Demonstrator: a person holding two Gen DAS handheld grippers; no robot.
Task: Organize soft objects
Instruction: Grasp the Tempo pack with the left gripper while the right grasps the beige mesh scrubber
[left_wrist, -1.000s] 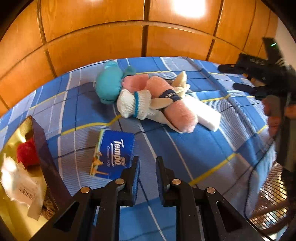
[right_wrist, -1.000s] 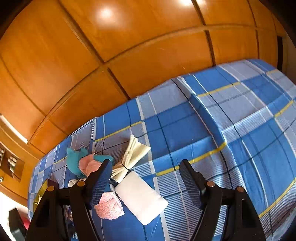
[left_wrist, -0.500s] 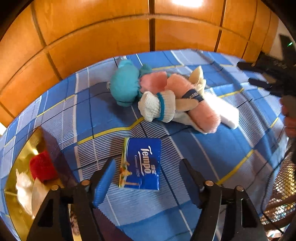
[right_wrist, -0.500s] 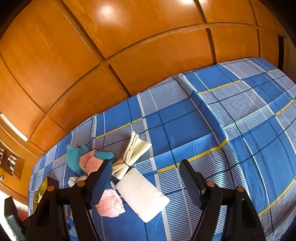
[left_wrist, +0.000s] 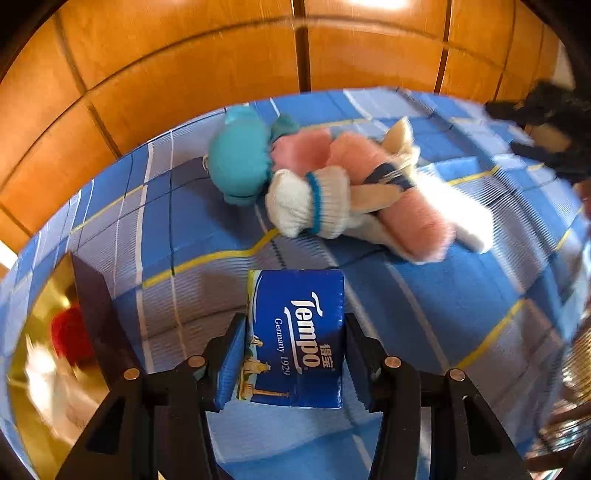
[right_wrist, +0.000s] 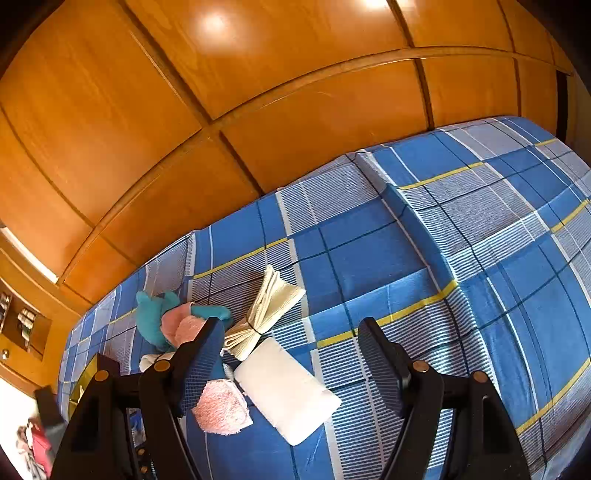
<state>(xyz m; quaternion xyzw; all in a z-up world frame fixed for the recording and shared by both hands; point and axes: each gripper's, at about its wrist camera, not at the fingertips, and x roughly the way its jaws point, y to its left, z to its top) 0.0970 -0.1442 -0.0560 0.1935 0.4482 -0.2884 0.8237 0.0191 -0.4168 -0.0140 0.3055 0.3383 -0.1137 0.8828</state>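
Note:
A blue Tempo tissue pack lies on the blue plaid bed sheet. My left gripper straddles it, jaws closing, with both pads against its long sides. Beyond it is a pile of soft things: a teal plush, a white sock with a teal stripe, a pink fuzzy roll and a cream cloth bundle beside a white pad. My right gripper hangs open above the bed with nothing between its fingers.
A gold-lined box with a dark wall sits at the left and holds a red soft item and pale wrappers. Wooden panelling backs the bed. A wire grille is at the bed's right edge.
My left gripper went from shut to wide open, moved forward and down over the tissue pack, then narrowed onto its sides. The right gripper stayed still.

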